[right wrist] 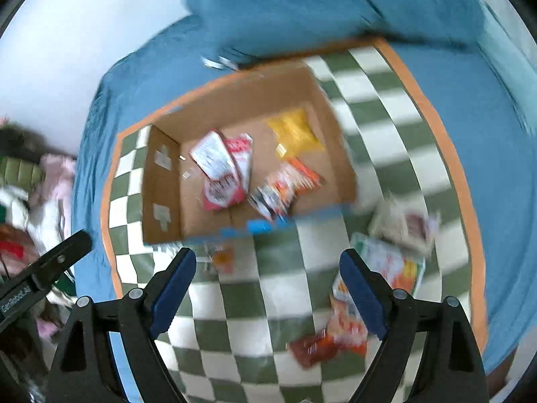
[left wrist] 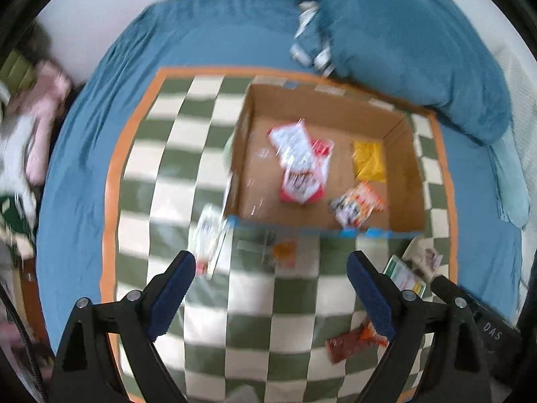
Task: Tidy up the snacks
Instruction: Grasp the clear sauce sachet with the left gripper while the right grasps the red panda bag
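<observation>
Four packets lie in my cardboard box (left wrist: 396, 154) on the checked cloth (left wrist: 161, 154): a white and red pair (left wrist: 298, 164) overlapped, long axes running roughly from the near wall to the far one; a yellow packet (left wrist: 368, 161) by the right wall; an orange-white one (left wrist: 357, 206) slanted near the front edge. My left gripper (left wrist: 271, 262) stands wide, nothing between its pads; my right gripper (right wrist: 267, 260) likewise. Beneath them a dark red packet (right wrist: 312, 347) lies outside the box, crosswise on the cloth.
</observation>
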Motion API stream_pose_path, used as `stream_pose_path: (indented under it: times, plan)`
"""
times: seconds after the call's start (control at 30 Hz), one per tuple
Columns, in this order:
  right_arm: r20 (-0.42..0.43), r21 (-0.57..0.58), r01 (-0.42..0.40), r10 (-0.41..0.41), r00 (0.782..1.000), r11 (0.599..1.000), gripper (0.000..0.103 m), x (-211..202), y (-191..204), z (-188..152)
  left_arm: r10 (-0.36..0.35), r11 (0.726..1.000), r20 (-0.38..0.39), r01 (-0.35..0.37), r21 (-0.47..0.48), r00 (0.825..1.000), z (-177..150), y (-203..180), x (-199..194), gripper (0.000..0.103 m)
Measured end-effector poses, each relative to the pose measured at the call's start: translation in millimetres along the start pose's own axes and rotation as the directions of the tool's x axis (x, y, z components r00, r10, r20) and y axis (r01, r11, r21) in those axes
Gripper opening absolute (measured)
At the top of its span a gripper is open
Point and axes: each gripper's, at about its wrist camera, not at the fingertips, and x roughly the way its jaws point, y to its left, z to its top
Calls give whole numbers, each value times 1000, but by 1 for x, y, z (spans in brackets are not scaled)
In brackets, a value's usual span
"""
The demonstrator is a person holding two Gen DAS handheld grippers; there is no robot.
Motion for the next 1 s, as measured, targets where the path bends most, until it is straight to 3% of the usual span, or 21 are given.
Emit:
stream_pose_path:
  times: [0.1, 0.23, 0.47, 0.7, 1.0]
  plan:
    - [-101, 114, 9, 3, 995, 993, 90, 27, -41, -34, 22, 998, -93, -27, -58, 995, -27, 21, 30, 92]
    - [-207, 179, 60, -22, 978, 982, 90, 68, -80, -65, 32, 986, -212, -65, -151, 977, -58, 54, 79, 92]
    - [-328, 175, 124, -60, 943, 977, 90, 134, -106, -81, 28, 963, -261, -96, -251, 965, -72, 84, 129, 92]
    - [-391, 160, 179, -104, 914, 971, 90, 174, -113, -81, 188, 973, -232, -213, -86, 954, -36, 83, 170, 92]
    - [-424, 164, 228, -140, 895, 960, 90, 192, -108, -77, 335, 935, -243, -290, 204, 910, -3, 60, 235, 92]
